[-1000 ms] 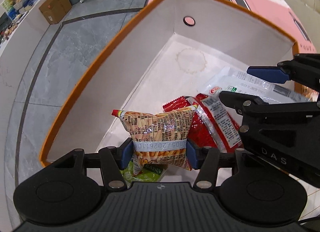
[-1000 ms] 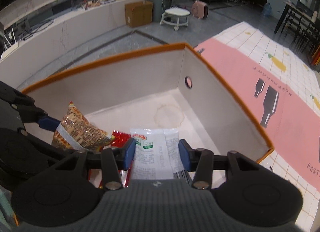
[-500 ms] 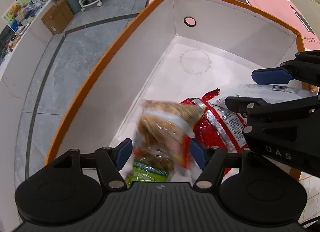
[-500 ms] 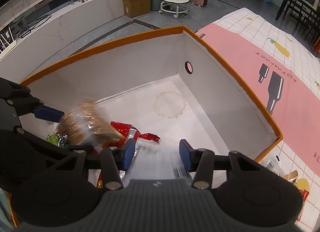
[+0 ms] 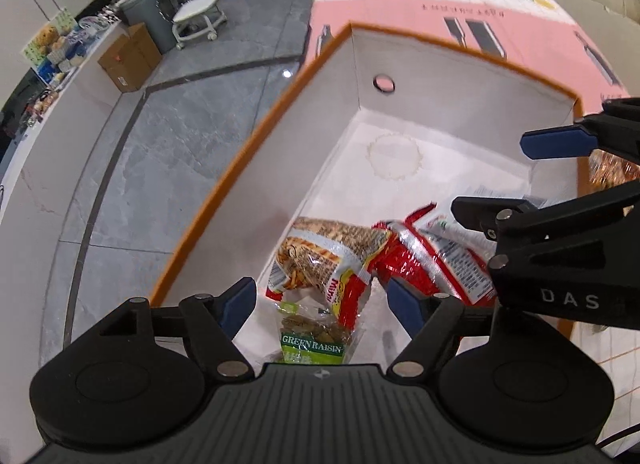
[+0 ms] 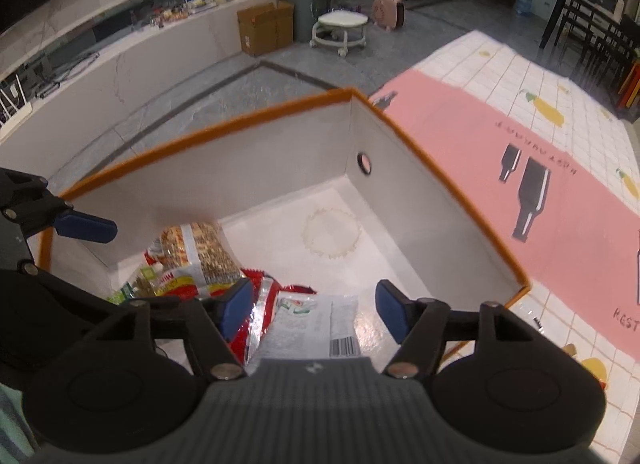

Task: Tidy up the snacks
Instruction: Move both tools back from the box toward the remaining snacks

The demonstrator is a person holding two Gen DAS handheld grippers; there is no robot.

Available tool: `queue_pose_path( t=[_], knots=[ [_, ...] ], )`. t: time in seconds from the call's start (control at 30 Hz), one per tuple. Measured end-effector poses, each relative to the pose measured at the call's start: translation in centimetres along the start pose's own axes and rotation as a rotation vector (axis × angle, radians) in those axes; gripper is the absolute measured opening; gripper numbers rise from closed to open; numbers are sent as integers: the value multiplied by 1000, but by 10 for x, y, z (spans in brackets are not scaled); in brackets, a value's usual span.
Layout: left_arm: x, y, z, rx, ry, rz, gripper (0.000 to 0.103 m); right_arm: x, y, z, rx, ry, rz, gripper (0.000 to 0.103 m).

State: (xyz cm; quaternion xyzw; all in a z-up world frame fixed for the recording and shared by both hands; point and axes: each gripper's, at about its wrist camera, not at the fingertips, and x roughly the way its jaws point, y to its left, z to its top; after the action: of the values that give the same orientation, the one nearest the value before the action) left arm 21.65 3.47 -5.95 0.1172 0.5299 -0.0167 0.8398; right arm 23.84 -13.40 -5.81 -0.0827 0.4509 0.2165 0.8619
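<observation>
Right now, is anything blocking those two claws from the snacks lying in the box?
Nothing visible. The left claw hangs open above the yellow snack bag, the right claw open above the white packet, inside the orange-rimmed box.

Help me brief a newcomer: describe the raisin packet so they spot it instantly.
Look inside the orange-rimmed white box on the pink mat. At its near end lies a pile of snacks; the raisin packet is nearest, under the striped snack bag. It alone is clear with a green label.

Both wrist cams up close, peering down over own jaws into orange-rimmed box [image 5: 224, 184] at table edge; shared bit: box floor, snack pile [image 6: 200, 260].
</observation>
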Motion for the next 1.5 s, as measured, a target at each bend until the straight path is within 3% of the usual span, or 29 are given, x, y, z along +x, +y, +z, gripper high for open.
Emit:
queue_pose_path(
  t=[0.33, 0.57, 0.7, 0.9, 1.07, 1.5],
  knots=[
    [-56, -14, -12, -46, -207, 35, 88, -77, -10, -17, 60, -242, -37, 70],
    [-88, -31, -30, -76, -304, -11, 88, -127, -18, -49, 79, -380, -99, 74],
    [-103, -41, -39, -105, -353, -73, 88, -149, -23, -74, 93, -430, -145, 75],
    [-117, -63, -49, -78, -400, -174, 88, -166, -33, -112, 130, -430, -217, 75],
    [-108, -87, -59, -55, -368, -242, 88, -169, -40, -146, 165, -390, -262, 77],
    [-70, -142, -80, 30, -313, -289, 83, -138, -69, -215, 251, -244, -368, 77]
  ],
)
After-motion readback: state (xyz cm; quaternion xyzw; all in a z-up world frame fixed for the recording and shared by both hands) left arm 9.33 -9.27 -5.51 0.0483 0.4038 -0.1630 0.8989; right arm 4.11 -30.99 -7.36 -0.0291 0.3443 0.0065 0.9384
